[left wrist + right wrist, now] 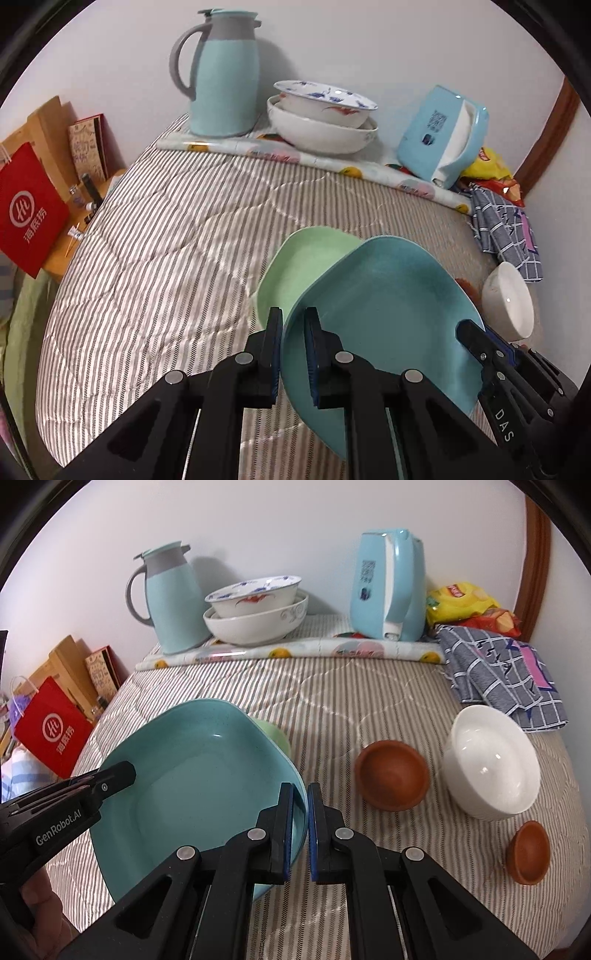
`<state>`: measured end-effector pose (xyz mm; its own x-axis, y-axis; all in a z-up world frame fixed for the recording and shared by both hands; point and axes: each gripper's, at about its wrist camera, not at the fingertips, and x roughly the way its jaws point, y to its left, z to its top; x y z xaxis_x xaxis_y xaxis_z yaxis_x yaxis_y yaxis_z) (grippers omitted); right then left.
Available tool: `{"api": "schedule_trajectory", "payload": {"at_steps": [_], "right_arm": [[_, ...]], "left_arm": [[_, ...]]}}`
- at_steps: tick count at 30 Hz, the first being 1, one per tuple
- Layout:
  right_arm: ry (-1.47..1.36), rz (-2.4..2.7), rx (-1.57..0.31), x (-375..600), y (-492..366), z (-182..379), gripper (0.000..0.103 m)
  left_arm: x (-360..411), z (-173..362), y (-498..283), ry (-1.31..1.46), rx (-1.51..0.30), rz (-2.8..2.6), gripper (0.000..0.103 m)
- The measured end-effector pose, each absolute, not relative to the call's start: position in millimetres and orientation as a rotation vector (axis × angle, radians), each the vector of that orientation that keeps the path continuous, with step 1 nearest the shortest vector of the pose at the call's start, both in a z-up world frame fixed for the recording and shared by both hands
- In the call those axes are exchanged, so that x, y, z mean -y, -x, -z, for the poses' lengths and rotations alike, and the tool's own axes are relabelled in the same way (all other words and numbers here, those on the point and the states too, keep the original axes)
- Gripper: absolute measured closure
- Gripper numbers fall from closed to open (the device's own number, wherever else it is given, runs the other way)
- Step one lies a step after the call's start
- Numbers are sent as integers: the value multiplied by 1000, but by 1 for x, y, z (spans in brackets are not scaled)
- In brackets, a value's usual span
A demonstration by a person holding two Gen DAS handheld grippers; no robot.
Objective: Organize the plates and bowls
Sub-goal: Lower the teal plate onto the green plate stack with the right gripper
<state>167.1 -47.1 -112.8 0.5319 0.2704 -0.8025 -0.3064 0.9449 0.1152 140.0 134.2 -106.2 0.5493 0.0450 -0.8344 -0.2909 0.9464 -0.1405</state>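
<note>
Both grippers hold a blue square plate (388,306) (199,775) by opposite rims over the striped bed cover. My left gripper (293,317) is shut on its left rim, and the right wrist view shows it (123,771) clamping that edge. My right gripper (300,794) is shut on the right rim and appears at the plate's far side (468,329) in the left wrist view. A green plate (303,262) (275,734) lies mostly hidden under the blue one. I cannot tell whether the two plates touch.
A white bowl (491,760), a brown bowl (391,773) and a small brown bowl (528,853) stand at the right. Two stacked patterned bowls (255,613), a blue jug (173,598) and a blue box (388,587) line the wall. A checked cloth (506,672) lies far right.
</note>
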Motion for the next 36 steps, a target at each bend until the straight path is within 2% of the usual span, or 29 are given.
{"api": "schedule_trajectory", "payload": {"at_steps": [13,36], "right_arm": [[83,-398,-995,16,-181,131,96],[193,-436,-986,5,-230,146,95]], "left_arm": [[-160,125,-147,310,-1012,-253,91],[-156,145,-192,268,-1026,-267,91]]}}
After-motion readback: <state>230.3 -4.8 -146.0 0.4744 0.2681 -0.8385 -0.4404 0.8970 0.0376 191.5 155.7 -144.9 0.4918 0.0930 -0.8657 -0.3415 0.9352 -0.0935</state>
